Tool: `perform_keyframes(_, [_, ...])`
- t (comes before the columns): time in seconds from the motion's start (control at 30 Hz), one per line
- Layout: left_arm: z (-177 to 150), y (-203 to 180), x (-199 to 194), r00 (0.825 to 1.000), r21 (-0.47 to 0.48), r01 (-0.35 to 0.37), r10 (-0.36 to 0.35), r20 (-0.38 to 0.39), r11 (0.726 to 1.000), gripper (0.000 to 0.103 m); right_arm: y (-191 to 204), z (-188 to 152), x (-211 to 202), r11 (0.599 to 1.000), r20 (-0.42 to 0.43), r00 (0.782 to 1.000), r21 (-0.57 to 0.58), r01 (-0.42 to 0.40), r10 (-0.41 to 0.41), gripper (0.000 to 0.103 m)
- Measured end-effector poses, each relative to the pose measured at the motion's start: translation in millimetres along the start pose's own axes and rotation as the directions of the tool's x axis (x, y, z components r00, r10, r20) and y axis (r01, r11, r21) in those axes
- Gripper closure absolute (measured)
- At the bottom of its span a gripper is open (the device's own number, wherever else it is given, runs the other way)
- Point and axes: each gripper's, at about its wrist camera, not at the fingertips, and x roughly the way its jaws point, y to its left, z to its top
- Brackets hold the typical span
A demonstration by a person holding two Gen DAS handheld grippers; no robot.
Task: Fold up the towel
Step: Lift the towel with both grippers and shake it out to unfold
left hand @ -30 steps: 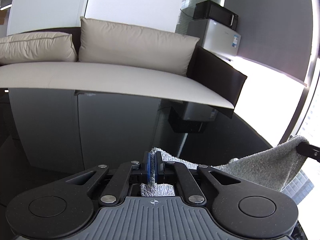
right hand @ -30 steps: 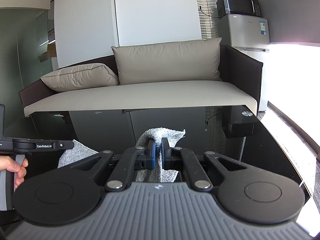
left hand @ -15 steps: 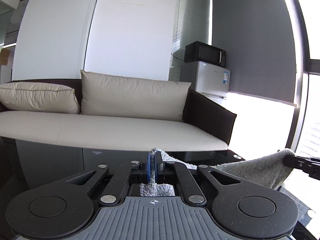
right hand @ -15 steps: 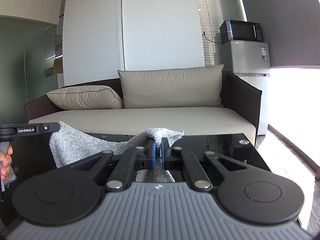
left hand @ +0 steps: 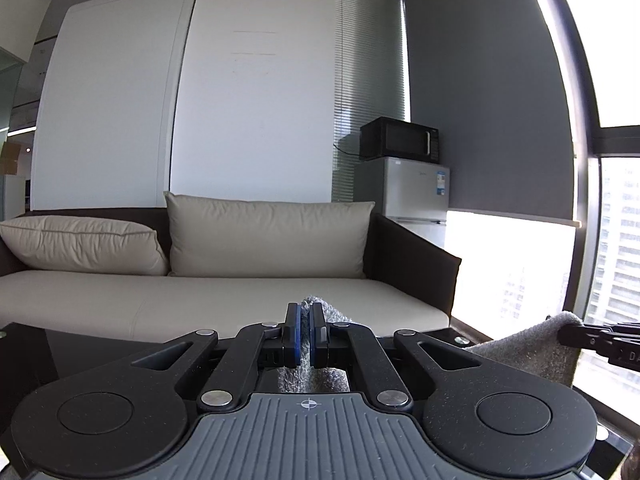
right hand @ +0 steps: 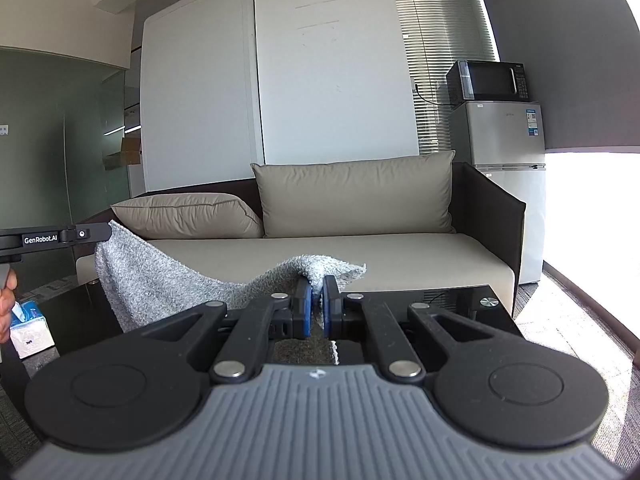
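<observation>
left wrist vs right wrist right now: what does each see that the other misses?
Only the left wrist view: the tall bright window with buildings outside.

Only the right wrist view: a white tissue box, a cardboard box behind frosted glass, and fingers of a hand.

Both: the grey fluffy towel pinched by the left gripper and right gripper, beige sofa, black microwave on a silver fridge.

Office lounge: sofa (right hand: 360, 248), fridge (right hand: 504, 152), microwave (right hand: 488, 80).

Both my wrist cameras look level along their jaws toward the same sofa (left hand: 248, 304) (right hand: 360, 256), low over the tabletop (right hand: 460, 300).
</observation>
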Motion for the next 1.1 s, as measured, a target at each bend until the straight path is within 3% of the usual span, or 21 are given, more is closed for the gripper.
perform_keyframes(0.3, [17, -8, -40, 1.0, -0.002, -0.022, 0.022, 0.001, 1.0, 0.099, 11, 26, -42, 1.0, -0.002, 1.0, -0.007, -0.029, 0.029, 0.097])
perform_keyframes(0.53, [8, -12, -48, 1.0, 0.009, -0.023, 0.024, -0.012, 1.0, 0.099, 17, 26, -58, 0.999, -0.024, 0.999, -0.033, -0.037, 0.037, 0.097])
perform_keyframes(0.87, [-17, -10, -15, 0.999, 0.026, -0.032, 0.032, -0.024, 0.999, 0.099, 4, 1, -17, 1.0, -0.081, 0.997, -0.019, -0.002, 0.001, 0.097])
perform_keyframes(1.1, [-39, -11, 34, 0.998, 0.07, -0.043, 0.046, -0.038, 0.997, 0.099, -12, -22, 31, 0.999, -0.115, 0.993, -0.023, 0.034, -0.037, 0.097])
